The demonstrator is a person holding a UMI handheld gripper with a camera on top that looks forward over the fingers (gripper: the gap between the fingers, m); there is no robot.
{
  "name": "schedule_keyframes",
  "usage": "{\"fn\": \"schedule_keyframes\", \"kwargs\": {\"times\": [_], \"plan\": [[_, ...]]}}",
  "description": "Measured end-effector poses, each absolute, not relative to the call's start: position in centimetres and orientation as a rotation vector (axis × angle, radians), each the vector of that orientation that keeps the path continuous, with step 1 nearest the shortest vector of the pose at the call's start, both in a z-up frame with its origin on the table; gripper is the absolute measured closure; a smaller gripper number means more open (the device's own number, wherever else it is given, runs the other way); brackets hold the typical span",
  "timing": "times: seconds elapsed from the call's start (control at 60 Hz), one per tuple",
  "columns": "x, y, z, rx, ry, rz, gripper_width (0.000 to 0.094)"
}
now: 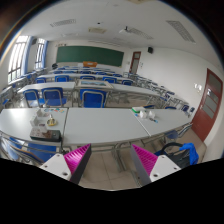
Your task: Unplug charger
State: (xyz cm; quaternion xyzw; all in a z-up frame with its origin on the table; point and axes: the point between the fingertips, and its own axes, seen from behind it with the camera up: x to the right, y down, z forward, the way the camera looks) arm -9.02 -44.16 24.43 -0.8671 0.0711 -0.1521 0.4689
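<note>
My gripper [112, 162] is open, its two magenta pads wide apart, with nothing between the fingers [78, 158]. It is held high and well back from a long white desk [95, 122]. A small cluster of dark objects [45, 130] sits on the desk beyond the left finger; I cannot make out a charger or socket among them. A thin cable or desk leg [122, 152] hangs below the desk's front edge between the fingers.
This is a classroom with rows of white desks and blue chairs [93, 97]. A green chalkboard [88, 55] is on the far wall. A brown door [209, 103] is at the right. A blue bag [180, 152] sits beside the right finger. Tiled floor lies below.
</note>
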Motion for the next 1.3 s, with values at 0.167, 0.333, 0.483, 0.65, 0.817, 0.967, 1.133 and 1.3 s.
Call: {"fn": "schedule_keyframes", "kwargs": {"times": [0.167, 0.333, 0.483, 0.65, 0.817, 0.967, 1.133, 1.3], "plan": [[-10.7, -43.5, 21.2, -2.141, 0.212, -0.400, 0.0085], [-18.0, -42.4, 17.1, -2.138, 0.202, -0.319, 0.0084], [-26.1, -38.5, 13.7, -2.114, 0.106, -0.194, 0.0085], [-35.1, -31.3, 10.7, -2.072, 0.014, -0.040, 0.0090], [-40.0, -22.8, 8.7, -2.021, -0.005, 0.009, 0.0094], [-42.0, -16.9, 6.7, -1.988, -0.025, -0.003, 0.0102], [-42.4, -14.0, 3.6, -2.011, 0.000, -0.029, 0.0301], [-42.1, -13.6, 3.0, -2.019, 0.039, -0.049, 0.0532]]}}
